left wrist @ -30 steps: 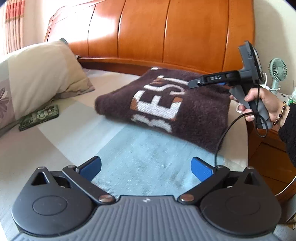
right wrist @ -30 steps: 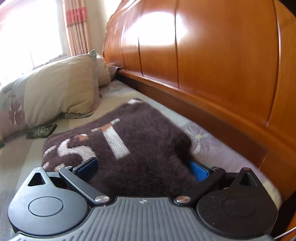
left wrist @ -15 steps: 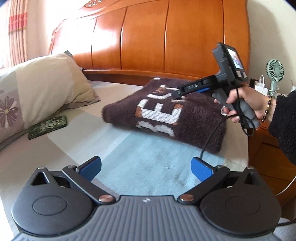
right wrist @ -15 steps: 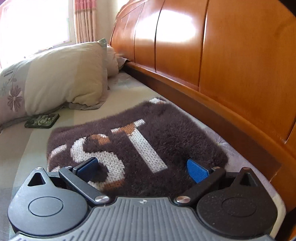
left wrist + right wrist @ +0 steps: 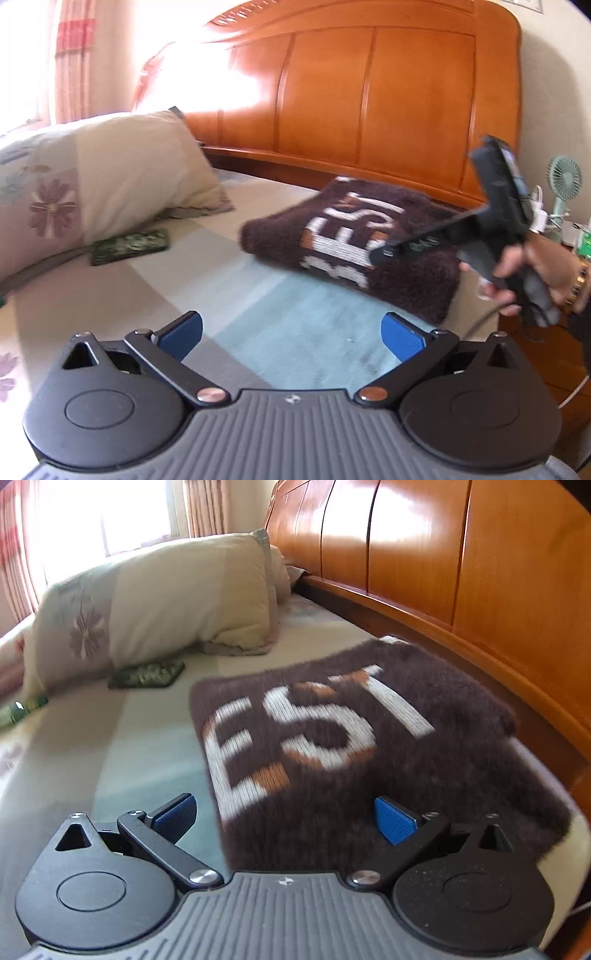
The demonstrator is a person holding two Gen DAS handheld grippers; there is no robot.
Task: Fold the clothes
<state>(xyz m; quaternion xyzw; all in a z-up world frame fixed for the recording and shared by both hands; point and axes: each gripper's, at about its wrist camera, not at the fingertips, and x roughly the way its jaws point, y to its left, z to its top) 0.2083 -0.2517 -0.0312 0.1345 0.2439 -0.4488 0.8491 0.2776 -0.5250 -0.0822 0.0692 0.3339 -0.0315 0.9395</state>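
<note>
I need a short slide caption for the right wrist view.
Open right gripper above folded brown sweater on bed, beside pillow.

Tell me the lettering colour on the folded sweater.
White with orange accents on the dark brown folded sweater; the right wrist view shows it best.

**Colours and patterns on the bed**

We see a dark brown fuzzy sweater [image 5: 388,746] with white block letters and small orange accents. The headboard [image 5: 388,110] is glossy orange-brown wood. The pillow [image 5: 110,177] is cream with a grey panel bearing mauve flowers. The bedsheet [image 5: 295,332] has pale blue and beige blocks. Our left gripper [image 5: 291,334] and right gripper [image 5: 284,818] are black with blue pads. A mint-green fan [image 5: 564,181] stands at right.
</note>
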